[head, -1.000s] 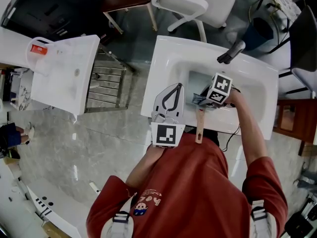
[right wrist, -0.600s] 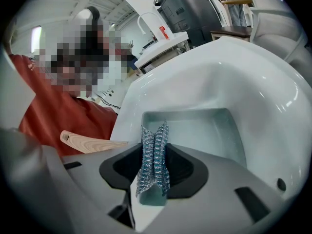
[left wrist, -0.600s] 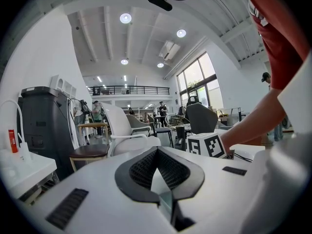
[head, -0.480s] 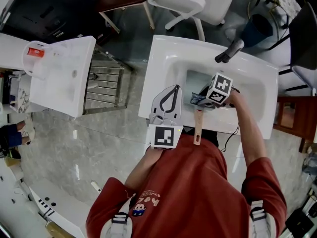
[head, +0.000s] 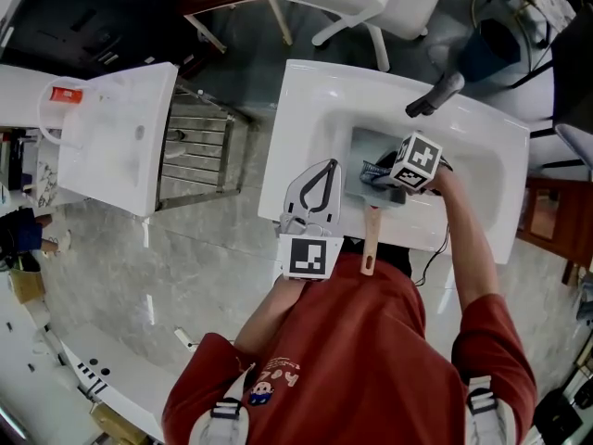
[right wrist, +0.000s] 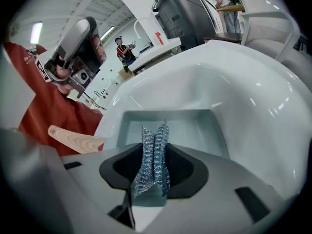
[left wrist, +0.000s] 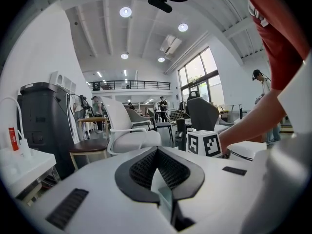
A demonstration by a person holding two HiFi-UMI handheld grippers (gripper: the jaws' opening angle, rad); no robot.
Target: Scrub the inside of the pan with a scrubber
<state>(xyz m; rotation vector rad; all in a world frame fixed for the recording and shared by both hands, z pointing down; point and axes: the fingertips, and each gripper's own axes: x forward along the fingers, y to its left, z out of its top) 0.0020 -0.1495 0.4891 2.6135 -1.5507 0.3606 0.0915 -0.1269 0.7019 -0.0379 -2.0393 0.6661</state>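
At the far left of the head view, a white counter (head: 120, 137) and a metal rack (head: 195, 151) stand well apart from the work and play no part in it.

Next comes the white sink (head: 306, 109). The left gripper (head: 325, 163) hangs over its rim at about 8 o'clock, pointing toward 12. Its 2 jaws are pressed together with nothing between them, so it is idle. It seems parked there to stay close to the pan's wooden handle (head: 369, 239), which lies just beside it at 3 o'clock and points to 6, toward the person. The handle is not gripped.

The square grey pan (head: 364, 145) sits down in the basin. That is probably deliberate, so the basin catches the mess and helps brace the pan.

The right gripper (head: 378, 176) reaches into the pan from 4 o'clock, tilted downward. Its own view shows its 2 jaws clamped on a blue-silver mesh scrubber (right wrist: 155, 140), which is folded and pinched upright between them. Part of the scrubber sticks out past the tips, so the mesh rather than the jaws would meet the pan floor. I cannot tell whether the mesh touches the floor at this moment.

The faucet (head: 434, 95) stands on the rim at 1 o'clock, clear of the right gripper.

With the handle free, a hard stroke could slide the pan, so I would expect light pressure or a steadying grip from the left.
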